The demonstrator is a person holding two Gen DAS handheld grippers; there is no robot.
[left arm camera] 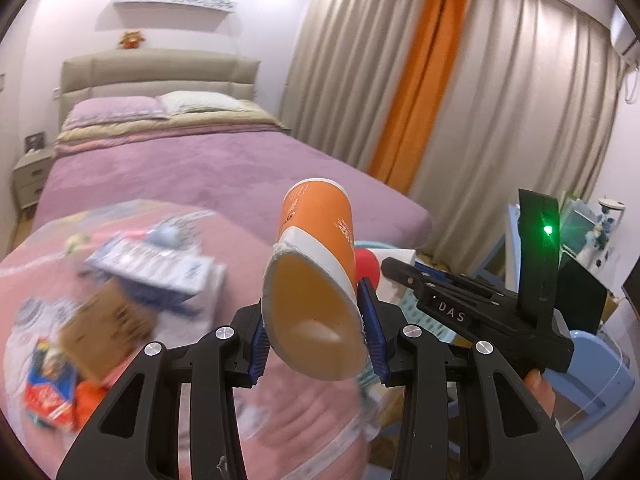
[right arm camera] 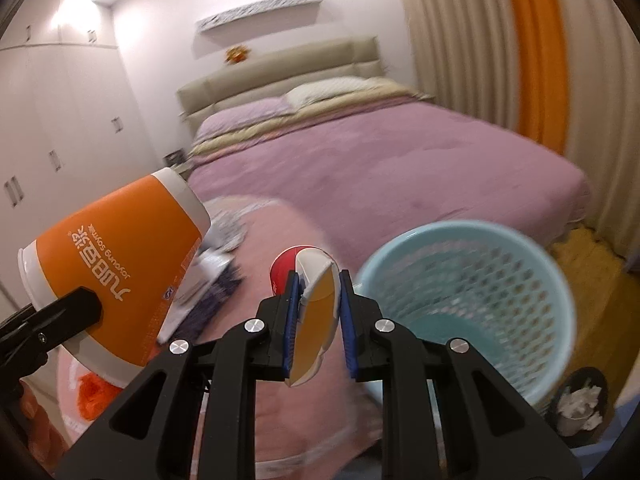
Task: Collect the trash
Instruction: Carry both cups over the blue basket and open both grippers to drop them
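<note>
I'm standing at the foot of the bed (right arm camera: 400,168) w/ a pink blanket (right arm camera: 304,344) bunched in front of me, both hands loaded. The blue mesh basket (right arm camera: 472,296) is sitting to my right, just beside the blanket edge, mouth tipped toward me; I'm judging that's where everything is going.

My left gripper (left arm camera: 316,336) is clamping the orange paper cup (left arm camera: 320,280) across its open rim, base pointing away and up. The rim is squashing a bit, so I'm keeping the squeeze light and carrying it w/o jerking.

My right gripper (right arm camera: 318,316) is pinching a smaller red cup (right arm camera: 308,280), crushed nearly flat btwn the pads. It's thin and slick, prob. easy to lose if I tilt fast.

To do this step well: I'm aiming to bring the right hand over the basket mouth first since it's nearest, centring before letting go, then swinging the left across w/o knocking the right. Dropping from low is better, as light cups bounce off mesh.

More trash is waiting on the blanket at my left: a blue-and-white box (left arm camera: 160,268), a brown carton (left arm camera: 108,328), a red-blue wrapper (left arm camera: 50,392). All blurred, so I can't say more.
</note>
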